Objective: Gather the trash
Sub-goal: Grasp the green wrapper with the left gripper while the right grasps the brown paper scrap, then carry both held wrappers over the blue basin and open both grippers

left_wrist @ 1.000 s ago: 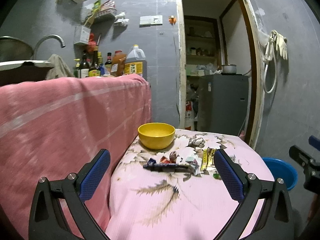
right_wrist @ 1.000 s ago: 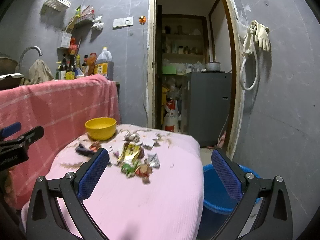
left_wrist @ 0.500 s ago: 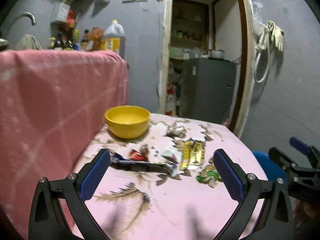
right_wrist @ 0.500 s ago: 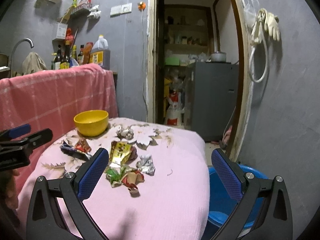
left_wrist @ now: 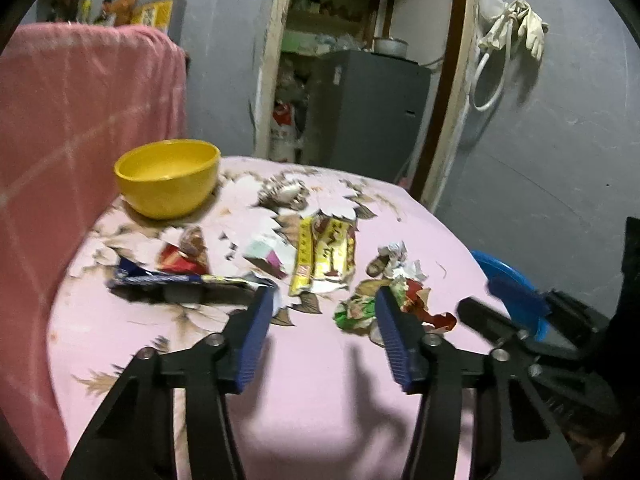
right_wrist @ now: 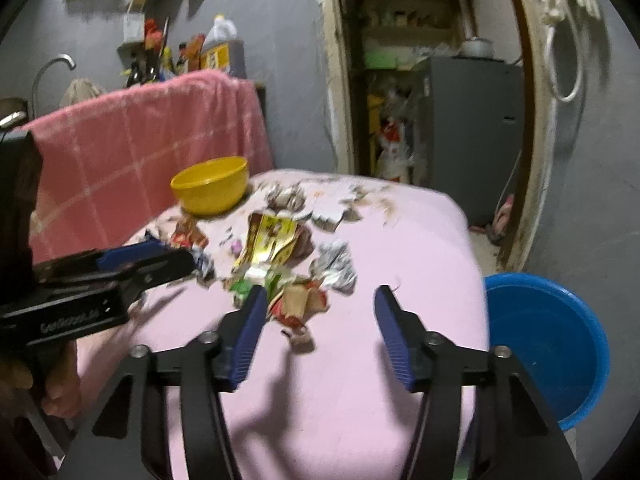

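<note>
Several wrappers lie on the pink floral tablecloth (left_wrist: 320, 400): a yellow packet (left_wrist: 324, 256) (right_wrist: 272, 236), a dark blue wrapper (left_wrist: 176, 280), crumpled green and red wrappers (left_wrist: 360, 308) (right_wrist: 300, 300) and a ball of foil (right_wrist: 336, 264). My left gripper (left_wrist: 325, 300) hovers just short of the yellow packet, jaws closing, with nothing pressed between the pads. My right gripper (right_wrist: 320, 296) hangs over the red and brown crumpled wrapper, jaws closing too, pads clear of it. Each gripper shows in the other's view: the right gripper (left_wrist: 492, 304) and the left gripper (right_wrist: 176, 258).
A yellow bowl (left_wrist: 168, 180) (right_wrist: 210, 184) stands at the table's far left. A blue basin (right_wrist: 548, 344) (left_wrist: 508, 276) sits on the floor to the table's right. A pink towel (left_wrist: 80, 120) hangs at the left, and a doorway with a grey cabinet (left_wrist: 372, 108) lies behind.
Both grippers have come forward and down toward the wrappers, tilting more steeply at the table. Their jaws, wide apart before, now stand much narrower.
</note>
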A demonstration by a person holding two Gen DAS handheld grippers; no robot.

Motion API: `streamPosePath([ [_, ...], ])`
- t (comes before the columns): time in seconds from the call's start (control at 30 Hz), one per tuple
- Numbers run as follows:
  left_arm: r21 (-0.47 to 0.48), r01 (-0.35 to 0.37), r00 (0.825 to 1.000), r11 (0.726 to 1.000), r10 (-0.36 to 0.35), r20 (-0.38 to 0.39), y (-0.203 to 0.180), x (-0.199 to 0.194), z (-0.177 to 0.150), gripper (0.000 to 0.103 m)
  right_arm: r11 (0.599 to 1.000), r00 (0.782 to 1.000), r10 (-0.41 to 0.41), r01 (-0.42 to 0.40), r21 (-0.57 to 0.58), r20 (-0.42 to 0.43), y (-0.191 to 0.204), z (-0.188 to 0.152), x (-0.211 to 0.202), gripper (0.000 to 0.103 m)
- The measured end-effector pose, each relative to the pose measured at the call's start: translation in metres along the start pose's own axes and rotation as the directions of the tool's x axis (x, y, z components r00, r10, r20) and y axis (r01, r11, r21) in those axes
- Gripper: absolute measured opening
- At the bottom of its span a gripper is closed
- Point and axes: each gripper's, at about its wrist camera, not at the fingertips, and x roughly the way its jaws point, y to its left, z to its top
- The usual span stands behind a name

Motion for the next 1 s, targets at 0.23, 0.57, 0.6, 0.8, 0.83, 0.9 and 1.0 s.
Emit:
streamPosePath([
  [0.23, -0.016, 0.084, 0.994, 0.996, -0.085, -0.075, 0.0, 0.02, -0.002, 0.037, 0.999, 0.996, 0.036, -0.036, 0.001, -0.079, 0.001, -0.005, 0.02, 0.033],
  [0.57, -0.051, 0.154, 0.975, 0.987, -0.16, -0.156, 0.001, 0.038, -0.001, 0.023, 0.997, 0.987, 0.077, -0.077, 0.004, -0.14, 0.002, -0.009, 0.035, 0.013],
  [0.6, -0.061, 0.166, 0.972, 0.984, -0.173, -0.159, 0.002, 0.039, -0.001, 0.016, 0.997, 0.987, 0.08, -0.08, 0.009, -0.142, 0.001, -0.01, 0.035, 0.013],
  [0.8, -0.091, 0.18, 0.969, 0.979, -0.193, -0.154, 0.002, 0.037, -0.001, 0.001, 0.997, 0.991, 0.076, -0.073, 0.027, -0.114, -0.004, -0.011, 0.028, 0.011],
  [0.83, -0.088, 0.179, 0.969, 0.98, -0.191, -0.155, 0.001, 0.036, -0.001, 0.001, 0.997, 0.991, 0.074, -0.071, 0.031, -0.107, -0.005, -0.01, 0.026, 0.011],
  [0.9, -0.078, 0.171, 0.971, 0.982, -0.181, -0.158, 0.0, 0.035, -0.001, 0.001, 0.997, 0.993, 0.072, -0.068, 0.037, -0.098, -0.007, -0.011, 0.023, 0.011],
  [1.0, -0.063, 0.168, 0.974, 0.984, -0.175, -0.143, -0.004, 0.031, -0.001, 0.0, 0.997, 0.994, 0.066, -0.062, 0.046, -0.09, -0.01, -0.011, 0.021, 0.011],
])
